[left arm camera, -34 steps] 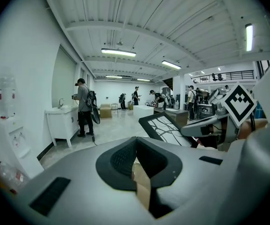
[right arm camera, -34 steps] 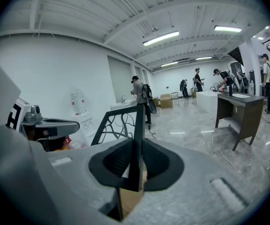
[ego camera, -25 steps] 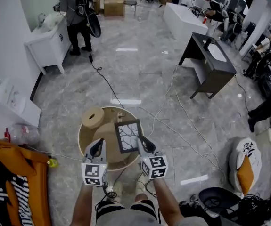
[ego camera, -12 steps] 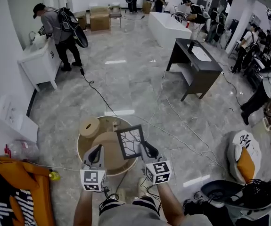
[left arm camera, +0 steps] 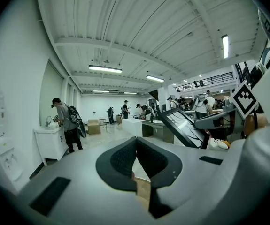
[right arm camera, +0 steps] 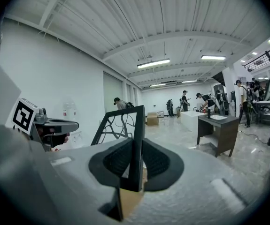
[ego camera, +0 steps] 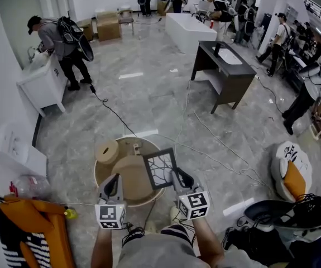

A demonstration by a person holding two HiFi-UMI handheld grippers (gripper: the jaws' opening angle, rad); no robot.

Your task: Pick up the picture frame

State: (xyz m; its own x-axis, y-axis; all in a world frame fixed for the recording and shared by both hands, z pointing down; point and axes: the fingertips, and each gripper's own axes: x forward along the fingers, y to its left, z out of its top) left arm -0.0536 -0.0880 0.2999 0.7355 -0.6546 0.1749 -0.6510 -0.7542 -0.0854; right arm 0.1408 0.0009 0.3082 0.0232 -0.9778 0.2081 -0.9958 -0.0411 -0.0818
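A grey marble floor (ego camera: 160, 105), crossed by cables, spreads through a busy workshop hall, where a person stands over a low round wooden desk (ego camera: 97, 177). Over the desk's edge on the person's right is the black rectangular picture frame (ego camera: 160, 169), its panel traced with a dark branching pattern. It is held upright with a slight tilt and appears to be off the desk top. The right gripper (ego camera: 178, 178) is clamped on one thin black rail of the frame, a pad pressing each face. The left gripper (ego camera: 114, 184), near it over the desk, carries nothing, and its jaws sit closed together. The pickup looks essentially made, with the grasp set and the frame seemingly raised. The next move calls for holding it steady so the narrow one-sided pinch does not let it swing or slip. The free gripper could brace the far rail.
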